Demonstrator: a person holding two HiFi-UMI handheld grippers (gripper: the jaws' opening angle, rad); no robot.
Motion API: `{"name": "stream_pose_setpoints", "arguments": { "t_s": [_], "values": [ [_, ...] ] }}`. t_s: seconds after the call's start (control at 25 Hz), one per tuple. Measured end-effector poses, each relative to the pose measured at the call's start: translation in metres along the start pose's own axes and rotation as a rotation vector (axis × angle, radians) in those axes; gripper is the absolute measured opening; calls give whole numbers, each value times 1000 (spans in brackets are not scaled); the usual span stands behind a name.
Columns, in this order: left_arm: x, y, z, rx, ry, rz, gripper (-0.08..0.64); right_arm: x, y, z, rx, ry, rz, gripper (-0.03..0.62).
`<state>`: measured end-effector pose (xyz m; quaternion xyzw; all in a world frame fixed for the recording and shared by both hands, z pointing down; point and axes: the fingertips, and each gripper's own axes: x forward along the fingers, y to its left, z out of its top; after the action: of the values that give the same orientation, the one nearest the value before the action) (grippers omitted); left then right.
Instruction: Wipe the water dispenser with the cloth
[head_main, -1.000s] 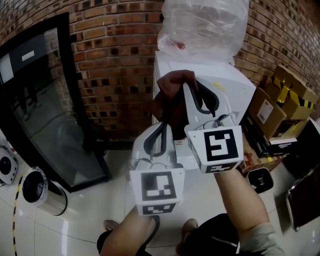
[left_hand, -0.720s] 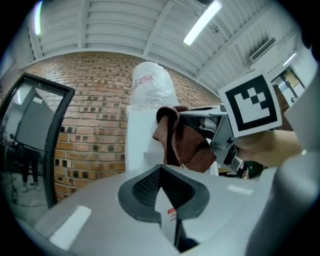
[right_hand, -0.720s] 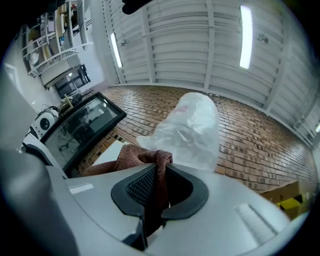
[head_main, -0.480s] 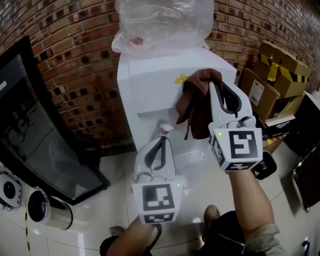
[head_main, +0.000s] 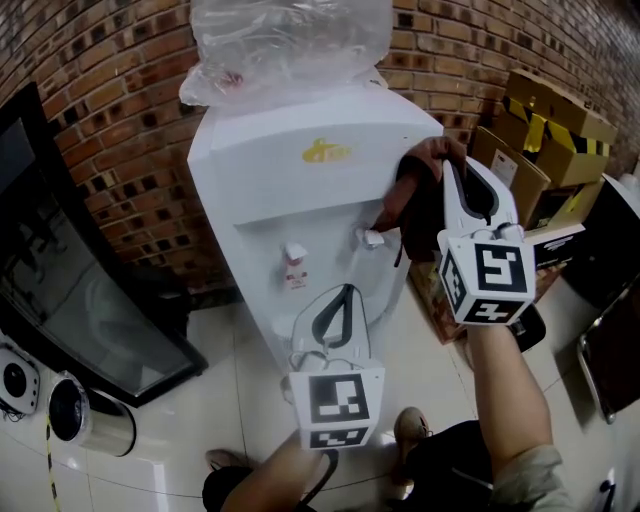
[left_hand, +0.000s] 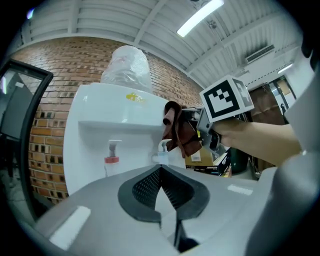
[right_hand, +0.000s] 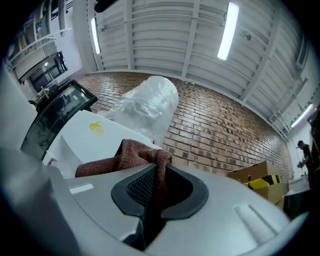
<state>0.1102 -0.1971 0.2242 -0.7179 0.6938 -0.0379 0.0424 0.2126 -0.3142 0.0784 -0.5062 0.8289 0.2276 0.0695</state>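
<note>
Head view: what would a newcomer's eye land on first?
The white water dispenser against the brick wall, with a crumpled clear plastic bag on top. Next, the reddish-brown cloth clamped in the right gripper by the dispenser's upper right corner. The left gripper is shut and empty, low in front of the dispenser.

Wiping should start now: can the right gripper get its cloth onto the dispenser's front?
Probably yes: the right gripper grips the cloth right by the upper front of the water dispenser, and nothing stands between them.
</note>
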Motion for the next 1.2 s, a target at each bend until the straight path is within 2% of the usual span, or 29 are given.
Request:
{"name": "stream_pose_setpoints", "arguments": {
  "t_s": [0.24,0.56,0.72,0.88,1.04,1.2],
  "values": [
    [4,-15,-27,13,56,6,0,2,-20,-25,26,78,-3,48],
    [-13,5,-39,70,79,65,0,-32,16,-11,90,5,75,48],
    [-35,32,-42,97,88,107,0,-58,65,2,141,-45,147,48],
    [-60,70,-48,114,97,169,0,-80,129,13,139,-93,219,48],
    [-80,102,-59,108,116,220,0,-90,200,-3,163,-98,324,48],
    [-91,124,-67,108,139,248,0,-86,259,-29,119,-49,417,48]
  ]
}}
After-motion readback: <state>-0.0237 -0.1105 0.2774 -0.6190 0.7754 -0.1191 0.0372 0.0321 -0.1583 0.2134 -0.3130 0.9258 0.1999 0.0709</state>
